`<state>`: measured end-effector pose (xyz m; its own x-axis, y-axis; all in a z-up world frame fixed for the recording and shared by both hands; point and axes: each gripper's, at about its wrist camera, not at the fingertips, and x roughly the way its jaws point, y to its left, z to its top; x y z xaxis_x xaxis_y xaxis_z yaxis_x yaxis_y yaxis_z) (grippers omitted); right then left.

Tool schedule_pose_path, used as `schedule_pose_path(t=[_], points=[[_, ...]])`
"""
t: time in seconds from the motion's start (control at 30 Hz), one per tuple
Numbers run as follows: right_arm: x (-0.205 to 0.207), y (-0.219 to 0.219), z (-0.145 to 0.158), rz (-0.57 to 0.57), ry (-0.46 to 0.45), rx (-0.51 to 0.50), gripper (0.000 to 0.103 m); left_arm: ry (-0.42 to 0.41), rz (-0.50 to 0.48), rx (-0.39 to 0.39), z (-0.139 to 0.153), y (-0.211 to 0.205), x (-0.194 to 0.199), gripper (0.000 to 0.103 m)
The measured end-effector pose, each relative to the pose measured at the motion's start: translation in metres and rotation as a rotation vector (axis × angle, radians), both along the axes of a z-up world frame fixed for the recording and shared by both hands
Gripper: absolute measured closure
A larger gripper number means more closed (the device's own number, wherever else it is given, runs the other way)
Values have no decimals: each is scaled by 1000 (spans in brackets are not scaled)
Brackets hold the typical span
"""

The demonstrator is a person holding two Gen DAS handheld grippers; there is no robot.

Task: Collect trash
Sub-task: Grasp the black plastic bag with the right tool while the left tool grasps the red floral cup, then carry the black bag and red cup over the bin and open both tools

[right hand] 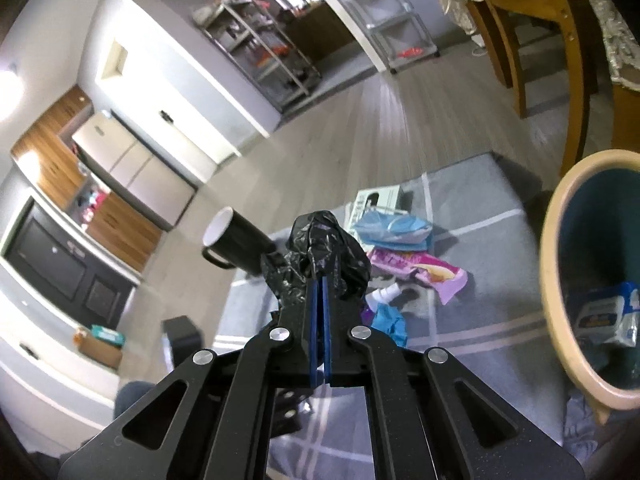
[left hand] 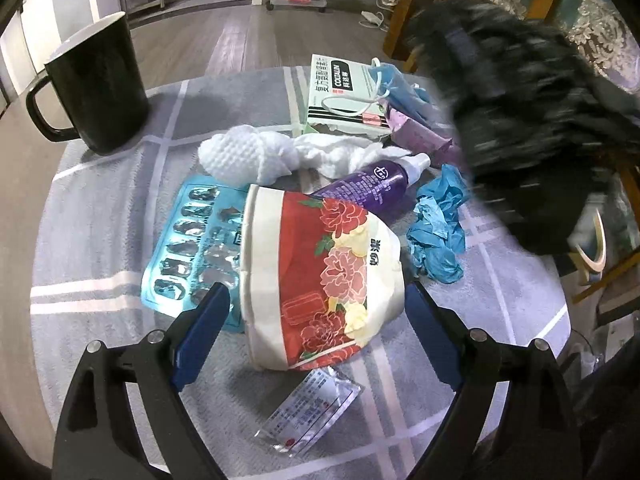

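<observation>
Right gripper (right hand: 320, 286) clamped tight on crumpled black plastic bag (right hand: 320, 252), held up off table (right hand: 480, 208), bin (right hand: 560, 280) close on its right. Left gripper (left hand: 316, 300) spread wide, fingers either side of crushed floral paper cup (left hand: 320, 276) lying on its side; contact unclear. Blister pack (left hand: 192, 240), purple bottle (left hand: 368, 184), blue glove (left hand: 438, 232), tissue (left hand: 248, 152), black mug (left hand: 96, 84) lie around.
</observation>
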<state>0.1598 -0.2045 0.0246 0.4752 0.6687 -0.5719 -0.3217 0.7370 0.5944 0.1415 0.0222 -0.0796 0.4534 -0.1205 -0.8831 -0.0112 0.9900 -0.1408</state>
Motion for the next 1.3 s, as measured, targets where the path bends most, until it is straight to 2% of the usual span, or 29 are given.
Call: schedule_pose_path(t=[0.2,0.3,0.47,0.73,1.03,1.3], points=[[-19,-28,9,-26,-29,-12,100,-3,6,-2,-6,-3,5,18],[-25,-43,7,-42,-31,-20,100,-15,9,-34,-2,1,2,27],[-30,-64,-1,-75,-26,-41,100,-56,18,-91,11,8,-9,29],[-41,-95,-15,-149,-14,-27,100,-162,49,-225,42,21,-28,30],[-46,-129,-25,-249,-7,1,100,-230,-23,-249,65,0,-27,30],[-44,-154,-23,-354,-15,11,100,-227,-109,-256,74,-42,-7,30]])
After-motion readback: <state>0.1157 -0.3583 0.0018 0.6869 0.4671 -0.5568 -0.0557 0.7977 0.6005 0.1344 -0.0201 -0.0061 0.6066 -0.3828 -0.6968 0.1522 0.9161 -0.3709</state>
